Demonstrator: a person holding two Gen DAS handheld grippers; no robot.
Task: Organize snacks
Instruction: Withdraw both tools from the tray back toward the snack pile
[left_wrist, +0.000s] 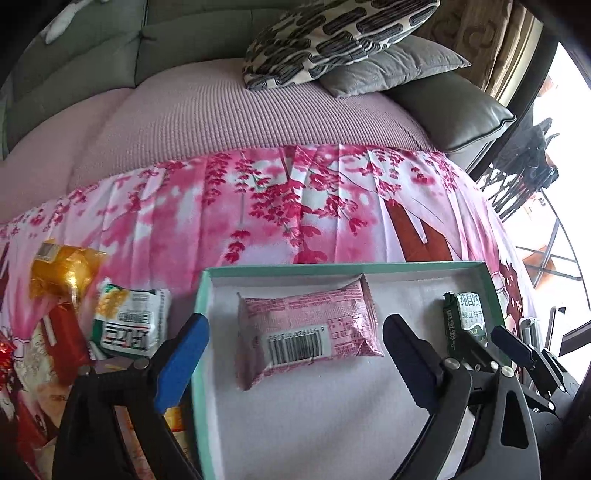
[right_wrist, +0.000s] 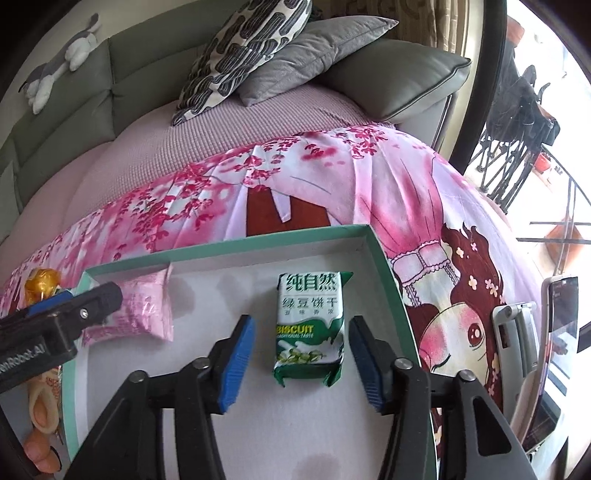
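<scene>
**Both packets lie loose in the teal tray**

Your left gripper (left_wrist: 295, 350) stands spread wide, its blue pads clear of the pink snack packet (left_wrist: 308, 332), which lies flat between them on the white floor of the teal-rimmed tray (left_wrist: 332, 266). Your right gripper (right_wrist: 301, 360) is parted too, with the green biscuit packet (right_wrist: 309, 328) lying between its fingers, neither pad pressing it. Beyond your left gripper's left finger, more snack packets (left_wrist: 129, 321) sit outside the tray on the pink floral cloth (left_wrist: 258, 206).
</scene>
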